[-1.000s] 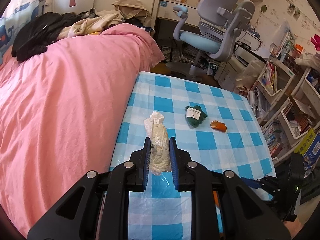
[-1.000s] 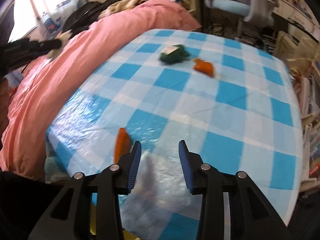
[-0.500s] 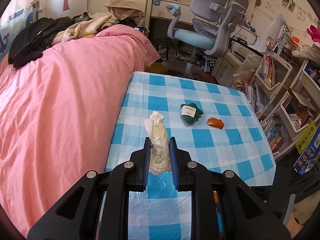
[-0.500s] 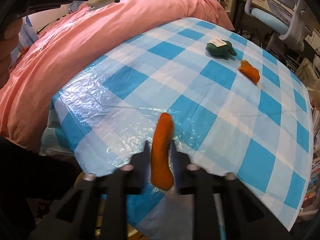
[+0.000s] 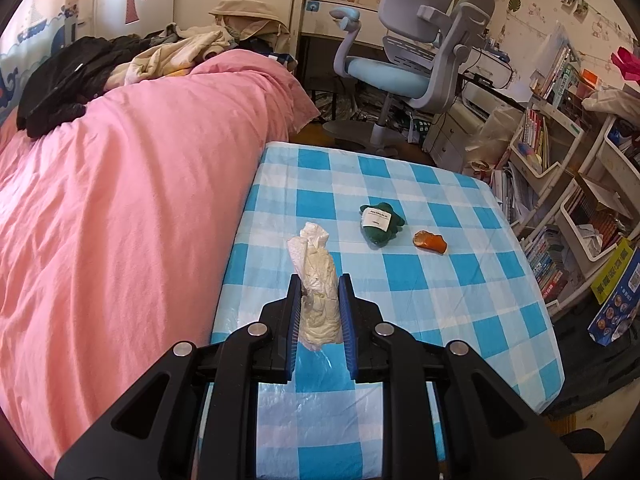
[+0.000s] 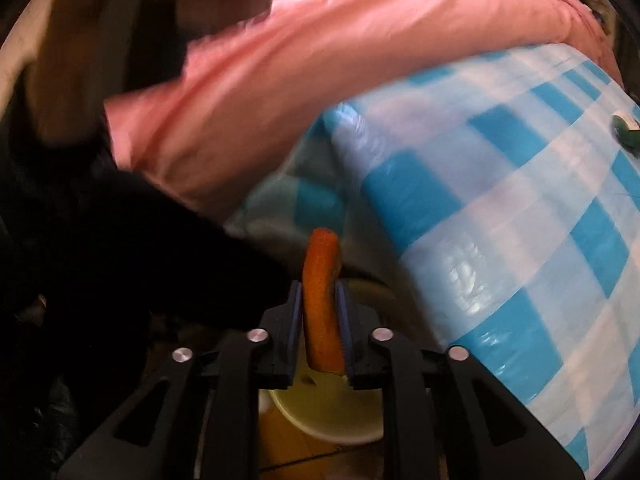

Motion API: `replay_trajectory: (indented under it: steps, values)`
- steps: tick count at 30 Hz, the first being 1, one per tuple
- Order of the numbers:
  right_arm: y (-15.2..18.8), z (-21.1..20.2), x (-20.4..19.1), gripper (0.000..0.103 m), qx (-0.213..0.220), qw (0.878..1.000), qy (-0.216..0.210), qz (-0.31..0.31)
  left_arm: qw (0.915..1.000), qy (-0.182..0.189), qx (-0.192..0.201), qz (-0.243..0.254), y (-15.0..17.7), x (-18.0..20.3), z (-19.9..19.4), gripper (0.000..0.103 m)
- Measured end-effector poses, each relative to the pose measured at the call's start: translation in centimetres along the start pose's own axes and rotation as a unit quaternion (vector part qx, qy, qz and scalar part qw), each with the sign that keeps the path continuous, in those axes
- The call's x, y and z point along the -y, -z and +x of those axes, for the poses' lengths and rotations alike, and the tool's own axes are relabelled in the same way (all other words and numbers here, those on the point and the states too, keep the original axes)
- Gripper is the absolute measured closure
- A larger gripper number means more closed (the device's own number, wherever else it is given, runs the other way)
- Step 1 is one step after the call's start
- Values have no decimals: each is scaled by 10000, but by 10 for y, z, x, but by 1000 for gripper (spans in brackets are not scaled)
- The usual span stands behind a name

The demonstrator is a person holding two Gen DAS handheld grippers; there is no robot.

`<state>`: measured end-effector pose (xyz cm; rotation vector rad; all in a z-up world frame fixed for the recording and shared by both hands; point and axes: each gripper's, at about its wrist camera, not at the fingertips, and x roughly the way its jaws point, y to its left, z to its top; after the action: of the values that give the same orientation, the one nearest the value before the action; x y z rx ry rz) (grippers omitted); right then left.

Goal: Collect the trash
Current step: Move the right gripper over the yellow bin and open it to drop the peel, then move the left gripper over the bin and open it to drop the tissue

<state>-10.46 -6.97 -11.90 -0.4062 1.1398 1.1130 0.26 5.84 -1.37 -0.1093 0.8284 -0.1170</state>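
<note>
Since the earlier frame, the right tool [image 6: 319, 320] has swung off the checked desk [image 6: 500, 208] and now hangs past its near edge, above a pale yellow bin [image 6: 332, 412] on the floor, beside the pink bed cover [image 6: 280, 80]. Its jaws closed right down and have just been opening again, yet the pads sit against both sides of the orange peel strip [image 6: 321, 292], which stands up between them with its curved tip above the pads. The view is blurred, so I cannot say how firm the hold is.

That strip looks light, thin and a little stiff, with a curl; held near its lower half it should not flop, but its skin may be slick, so a loosened grip would likely let it slide straight down. Over the bin, that is probably what is wanted.

The left tool [image 5: 319, 312] has not shifted: it is nearly closed on a crumpled white tissue wad [image 5: 318, 280], gripped at its thick lower part, the loose top poking up free. Soft and almost weightless, the wad squashes under the pads and should not slip, though a stray flap could tear or cling.

Two pieces remain on the desk, apart from each other: a dark green wrapper [image 5: 380, 224] with a white label, probably crinkly and best pinched across its bulk, and a small orange scrap [image 5: 430, 242], low and flat, harder to get under.
</note>
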Motion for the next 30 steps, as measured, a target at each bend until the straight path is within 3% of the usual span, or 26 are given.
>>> replay_trajectory:
  steps: [1, 6, 14, 20, 30]
  values:
    - [1, -2, 1, 56, 45, 10000, 49, 35, 10000, -1, 4, -14, 0, -1, -1, 86]
    - [-5, -34, 28, 49, 745, 9941, 483, 629, 10000, -5, 12, -48, 1, -2, 0, 86]
    - [0, -71, 69, 43, 1434, 9685, 1417, 1460, 10000, 64, -24, -65, 1, -5, -1, 86]
    - [3, -83, 80, 42, 1622, 9599, 1648, 1588, 9989, 322, -193, -290, 10, -12, 4, 86]
    - [20, -88, 79, 39, 1432, 9608, 2006, 1268, 9996, 90, -258, -107, 36, -1, 2, 86]
